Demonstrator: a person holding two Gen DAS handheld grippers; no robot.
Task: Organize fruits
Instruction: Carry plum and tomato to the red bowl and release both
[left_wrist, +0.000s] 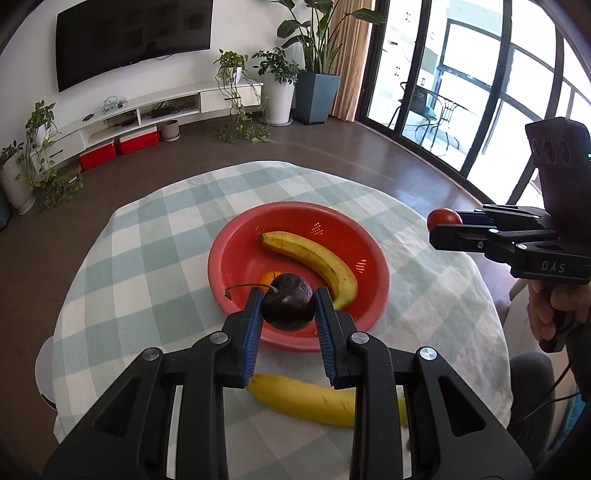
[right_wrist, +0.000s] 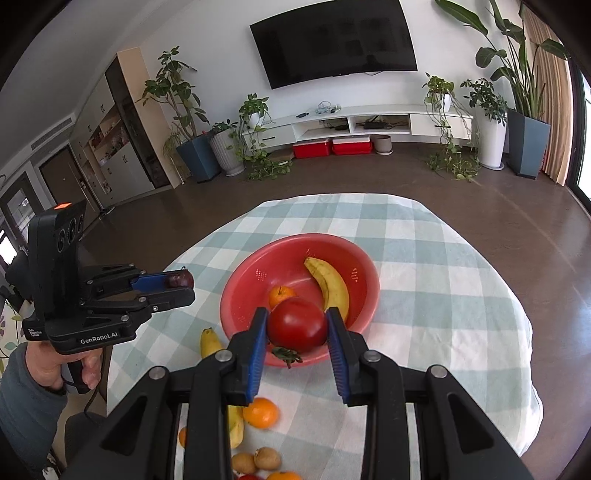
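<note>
Fingers (left_wrist: 255, 325) around dark, stemmed fruit (left_wrist: 288, 306)

We see a white wall with a dark TV (right_wrist: 334, 40) above a low white console (right_wrist: 373, 123), red boxes (right_wrist: 332, 147) beneath it, potted plants (left_wrist: 319, 62) along a brown floor (left_wrist: 332, 147), and bright glass doors (left_wrist: 461, 92) beside a tan curtain (left_wrist: 351, 59).

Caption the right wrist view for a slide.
Right gripper carries a round red tomato above a red plastic colander holding a yellow banana.
</note>
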